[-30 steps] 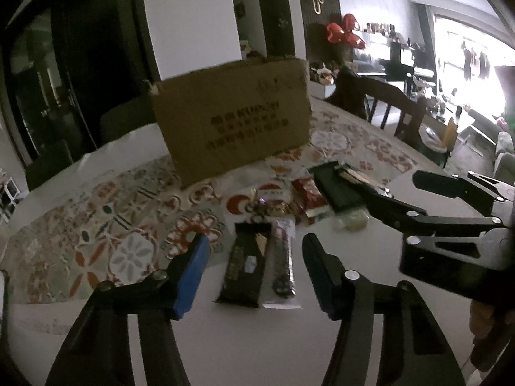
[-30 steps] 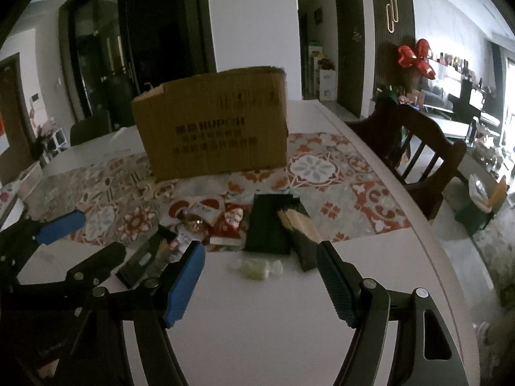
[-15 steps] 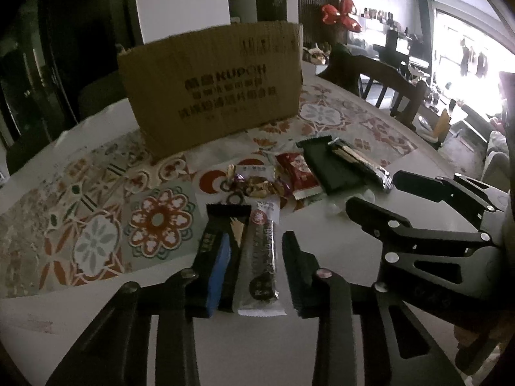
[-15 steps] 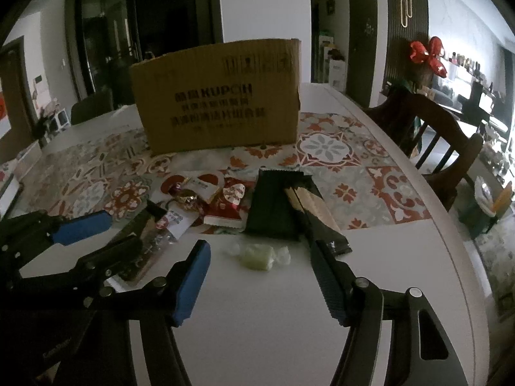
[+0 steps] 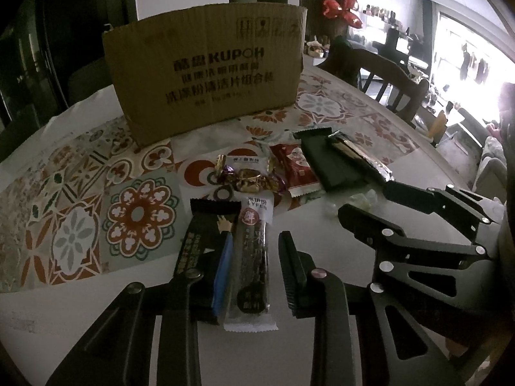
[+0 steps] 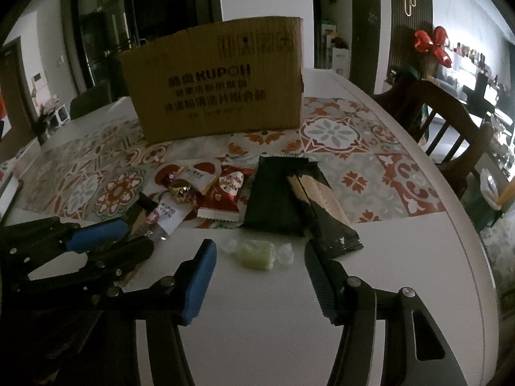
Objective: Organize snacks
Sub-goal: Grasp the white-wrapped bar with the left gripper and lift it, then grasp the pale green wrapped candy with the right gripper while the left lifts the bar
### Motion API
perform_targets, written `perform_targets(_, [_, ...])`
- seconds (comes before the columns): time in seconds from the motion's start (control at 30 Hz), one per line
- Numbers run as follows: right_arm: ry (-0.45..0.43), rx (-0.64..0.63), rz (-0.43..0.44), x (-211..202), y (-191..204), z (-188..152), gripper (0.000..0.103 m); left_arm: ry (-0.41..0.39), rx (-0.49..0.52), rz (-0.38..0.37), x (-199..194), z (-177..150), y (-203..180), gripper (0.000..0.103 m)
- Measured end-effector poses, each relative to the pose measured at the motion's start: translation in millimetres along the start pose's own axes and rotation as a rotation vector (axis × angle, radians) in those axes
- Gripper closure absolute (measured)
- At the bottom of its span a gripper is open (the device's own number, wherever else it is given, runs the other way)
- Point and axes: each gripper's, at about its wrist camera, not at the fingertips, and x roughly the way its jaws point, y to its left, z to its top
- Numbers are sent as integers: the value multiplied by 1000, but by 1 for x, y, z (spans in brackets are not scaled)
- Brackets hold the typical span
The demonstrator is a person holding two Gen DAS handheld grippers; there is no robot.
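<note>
Both grippers have sunk toward the snacks in front of the cardboard box (image 5: 206,74), and both sets of jaws have just been closing, so two pickups look under way. The left gripper (image 5: 254,270) straddles the long clear-wrapped bar (image 5: 252,257); its blue pad seems to touch the wrapper, the other stands just clear, though the dim view leaves that uncertain. The right gripper (image 6: 257,276) stays apart around the pale green candy (image 6: 256,254), untouched.
</note>
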Motion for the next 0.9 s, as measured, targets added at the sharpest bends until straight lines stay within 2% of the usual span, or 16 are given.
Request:
perform_targets(0.2, [34, 18, 10, 7, -2, 0, 45, 22, -11, -2, 7, 1, 1, 74])
perform_targets(0.37, [40, 30, 11, 10, -4, 1, 52, 60, -35, -29, 14, 1, 4, 78])
perform_targets(0.47, [44, 17, 8, 11, -1, 2, 63, 58, -36, -29, 15, 1, 4, 80])
perform_targets(0.7, [35, -7, 1, 7, 2, 0, 66, 59, -49, -41, 11, -1, 5, 81])
perform_targets(0.9, [17, -9, 3, -2, 3, -1, 66, 15, -50, -42, -5, 2, 5, 81])
